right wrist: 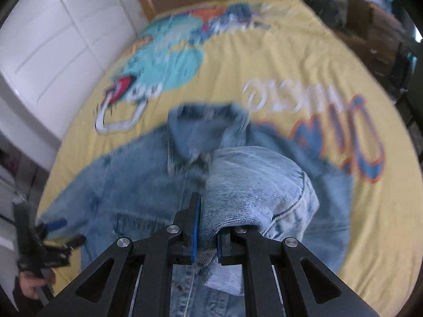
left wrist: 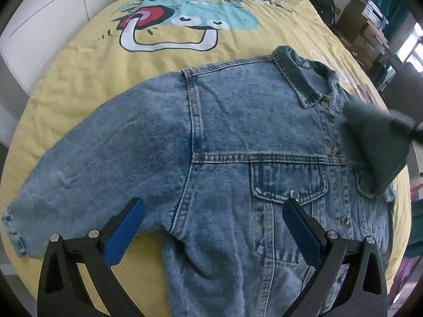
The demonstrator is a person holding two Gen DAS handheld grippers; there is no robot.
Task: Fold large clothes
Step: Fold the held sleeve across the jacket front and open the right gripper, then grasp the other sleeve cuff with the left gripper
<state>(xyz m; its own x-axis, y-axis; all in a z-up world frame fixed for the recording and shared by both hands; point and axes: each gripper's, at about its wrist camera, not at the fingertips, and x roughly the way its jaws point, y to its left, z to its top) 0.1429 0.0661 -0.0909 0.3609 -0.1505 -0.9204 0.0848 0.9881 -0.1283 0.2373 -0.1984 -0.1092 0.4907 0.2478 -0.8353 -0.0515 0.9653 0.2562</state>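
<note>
- Right gripper (right wrist: 205,227) nearest the lens: jaws pressed together on a bunched denim sleeve (right wrist: 253,185), lifted over the jacket's front.
- Denim jacket (left wrist: 238,132) lies face up on the yellow bedspread (left wrist: 87,60), collar (left wrist: 298,76) toward the headboard.
- Left gripper (left wrist: 214,208) hangs spread above the other sleeve and chest pocket, pinching nothing.
- Risk: grip sits at the cuff edge; heavy denim could slip out.
- Risk: nothing pins the body, so pulling across may drag the jacket askew.
- Risk: sleeve looks bunched and may land creased.

Left claw (left wrist: 214,208) gapes wide, angled down; right claw (right wrist: 207,227) seems clamped, though blurred.
</note>
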